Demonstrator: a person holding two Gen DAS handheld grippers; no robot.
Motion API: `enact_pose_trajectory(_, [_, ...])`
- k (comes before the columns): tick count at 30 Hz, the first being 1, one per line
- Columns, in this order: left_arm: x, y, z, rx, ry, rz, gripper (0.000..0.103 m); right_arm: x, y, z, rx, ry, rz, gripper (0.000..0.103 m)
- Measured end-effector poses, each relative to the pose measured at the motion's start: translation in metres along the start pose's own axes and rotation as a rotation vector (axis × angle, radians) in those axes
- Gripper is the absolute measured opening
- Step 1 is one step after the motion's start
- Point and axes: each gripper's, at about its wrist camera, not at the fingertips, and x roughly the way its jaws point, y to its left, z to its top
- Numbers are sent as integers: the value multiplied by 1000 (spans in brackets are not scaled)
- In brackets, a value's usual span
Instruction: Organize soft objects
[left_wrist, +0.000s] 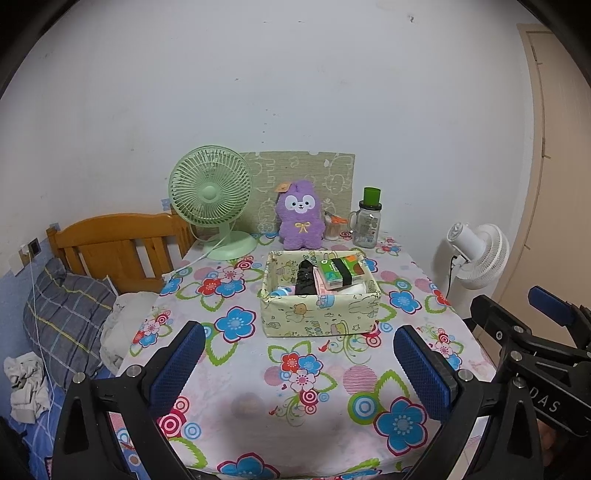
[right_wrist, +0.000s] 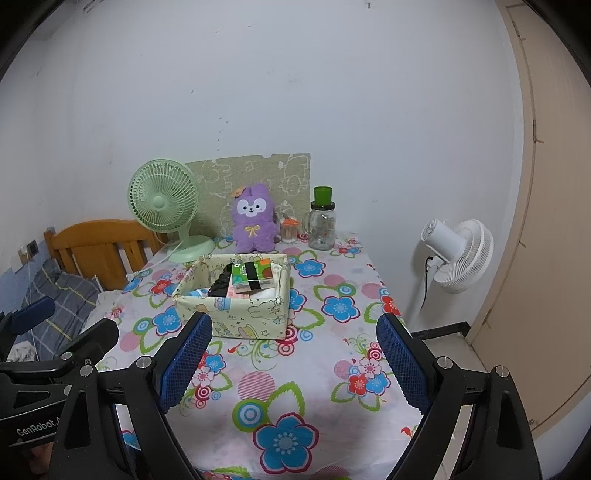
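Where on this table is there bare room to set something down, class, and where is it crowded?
Free: the cloth between the fabric box and both open grippers, and left of the box, in front of the green fan. Crowded: the back edge, with fan, purple plush and glass jar.

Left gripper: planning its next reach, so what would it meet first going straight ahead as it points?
Probably the yellow cartoon-print fabric box, centred between the open left gripper fingers; only bare floral tablecloth lies before it. Depth is uncertain.
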Motion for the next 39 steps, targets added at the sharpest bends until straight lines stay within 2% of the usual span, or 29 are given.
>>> enact_pose_trajectory(39, [-1, 8, -2, 0, -7, -1, 103, 2, 6, 2, -2, -5, 4, 92])
